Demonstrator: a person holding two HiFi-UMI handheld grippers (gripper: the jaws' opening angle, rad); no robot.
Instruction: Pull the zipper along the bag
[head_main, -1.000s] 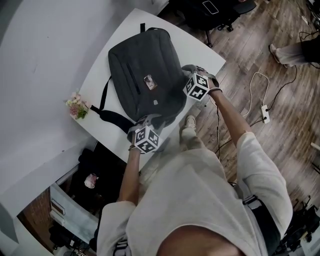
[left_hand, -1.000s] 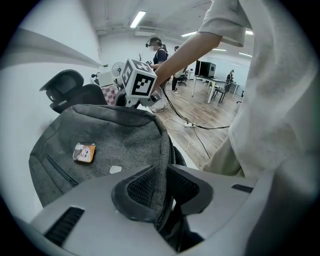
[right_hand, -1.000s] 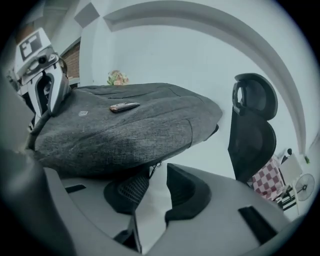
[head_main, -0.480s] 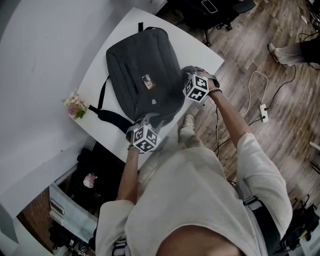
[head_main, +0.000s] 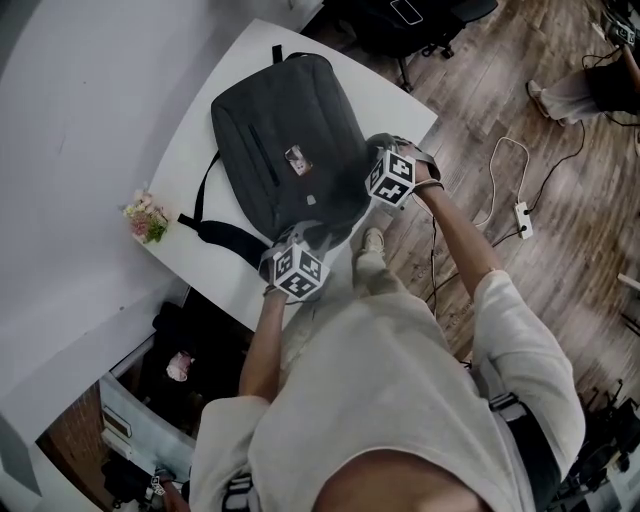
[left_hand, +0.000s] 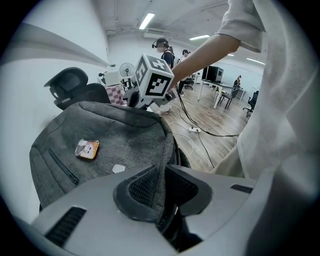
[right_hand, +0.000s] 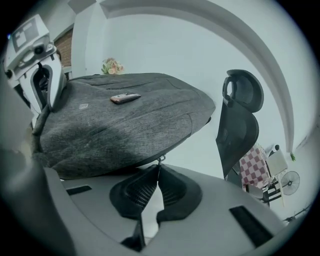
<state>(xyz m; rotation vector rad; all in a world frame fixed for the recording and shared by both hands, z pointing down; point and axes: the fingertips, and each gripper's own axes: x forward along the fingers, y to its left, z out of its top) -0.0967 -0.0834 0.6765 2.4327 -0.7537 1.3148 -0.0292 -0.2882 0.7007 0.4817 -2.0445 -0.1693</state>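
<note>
Bag (head_main: 285, 150): dark grey fabric backpack, lying flat on the white table (head_main: 388, 92), front panel up. Its near end reaches the table edge closest to the person. There is a small picture badge (head_main: 297, 160) on the panel and a black strap (head_main: 215, 235) trailing across the tabletop on the left side.

Zipper pull (right_hand: 159, 160): small metal ring at the bag's lower seam, caught at the tips of the right gripper (right_hand: 158, 171). Its jaws are pressed together on the ring.

Left gripper (left_hand: 164, 175): jaws have just been closing and now pinch a fold of the bag's edge fabric between the pads. The right gripper's marker cube (left_hand: 154, 80) shows beyond the bag's far edge.

Surface: plain white top with nothing else on the bare part. A small bunch of pale flowers (head_main: 145, 217) stands at the table's far-left edge, against the white wall (head_main: 80, 100).

Room:
- The floor (head_main: 540, 130) is wood plank.
- A white power strip (head_main: 524, 222) lies on the floor to the right with its cable looped beside it.
- A black office chair (right_hand: 240, 120) stands behind the table, with a chequered cloth (right_hand: 255, 167) and a fan (right_hand: 289, 182) beyond it.
- Strip lights (left_hand: 146, 21) hang on the ceiling.
- Desks and standing people show far back in the left gripper view.
- Another person's foot (head_main: 545, 98) is at the upper right of the head view.
</note>
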